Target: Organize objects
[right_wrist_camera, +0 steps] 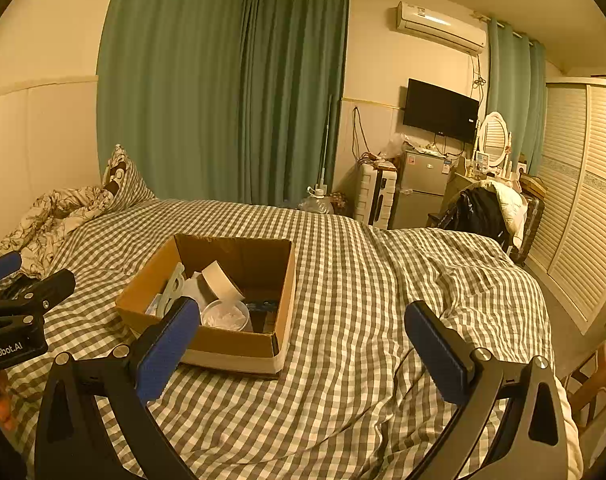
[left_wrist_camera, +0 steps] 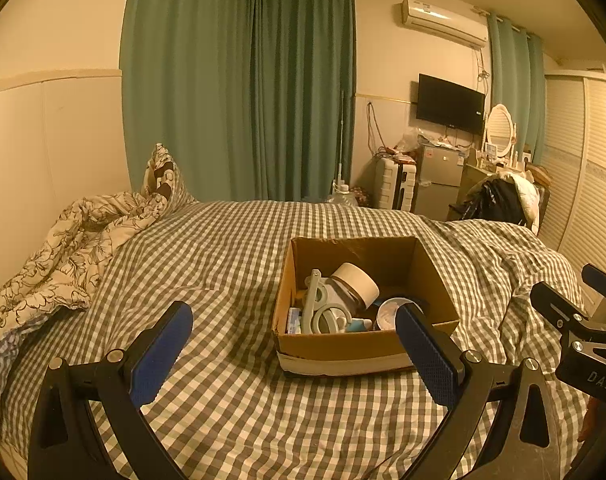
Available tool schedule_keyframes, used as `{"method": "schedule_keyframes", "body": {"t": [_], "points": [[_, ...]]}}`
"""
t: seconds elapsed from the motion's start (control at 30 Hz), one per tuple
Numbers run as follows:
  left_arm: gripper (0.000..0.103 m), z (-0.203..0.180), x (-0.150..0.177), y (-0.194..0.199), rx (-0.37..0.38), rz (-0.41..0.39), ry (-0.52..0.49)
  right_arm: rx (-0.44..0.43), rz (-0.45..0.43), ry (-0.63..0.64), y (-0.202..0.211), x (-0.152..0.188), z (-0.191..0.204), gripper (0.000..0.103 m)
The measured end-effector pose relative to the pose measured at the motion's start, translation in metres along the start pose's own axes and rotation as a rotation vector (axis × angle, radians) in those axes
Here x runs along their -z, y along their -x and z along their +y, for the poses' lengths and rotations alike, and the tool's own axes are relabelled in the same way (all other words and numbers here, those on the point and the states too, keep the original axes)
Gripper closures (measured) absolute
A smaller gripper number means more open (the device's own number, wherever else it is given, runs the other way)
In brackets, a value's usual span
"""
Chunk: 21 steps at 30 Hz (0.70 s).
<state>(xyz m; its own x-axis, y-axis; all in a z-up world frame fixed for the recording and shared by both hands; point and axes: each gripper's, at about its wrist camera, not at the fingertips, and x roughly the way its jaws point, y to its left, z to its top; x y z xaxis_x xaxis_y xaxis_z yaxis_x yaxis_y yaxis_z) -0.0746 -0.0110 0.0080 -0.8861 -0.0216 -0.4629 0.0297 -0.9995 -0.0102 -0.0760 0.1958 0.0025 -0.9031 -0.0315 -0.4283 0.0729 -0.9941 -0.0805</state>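
Note:
An open cardboard box sits on the checked bed cover; it also shows in the right wrist view. Inside lie a brown jar with a cream lid, a grey plastic tool, a white round tub and small packets. My left gripper is open and empty, just short of the box's near wall. My right gripper is open and empty, over the cover to the right of the box. Each gripper shows at the edge of the other's view.
A crumpled floral quilt and a pillow lie at the bed's left. Green curtains hang behind. A small fridge, a suitcase, a wall TV and a louvred wardrobe stand at the right.

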Motion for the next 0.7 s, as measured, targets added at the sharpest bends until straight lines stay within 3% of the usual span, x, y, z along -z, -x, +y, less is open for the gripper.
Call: {"method": "schedule_keyframes", "body": {"t": [0.7], "points": [[0.0,-0.0015,0.0004,0.0009,-0.004,0.003,-0.002,0.0,0.004,0.002,-0.0005,0.0017,0.0014,0.0]]}}
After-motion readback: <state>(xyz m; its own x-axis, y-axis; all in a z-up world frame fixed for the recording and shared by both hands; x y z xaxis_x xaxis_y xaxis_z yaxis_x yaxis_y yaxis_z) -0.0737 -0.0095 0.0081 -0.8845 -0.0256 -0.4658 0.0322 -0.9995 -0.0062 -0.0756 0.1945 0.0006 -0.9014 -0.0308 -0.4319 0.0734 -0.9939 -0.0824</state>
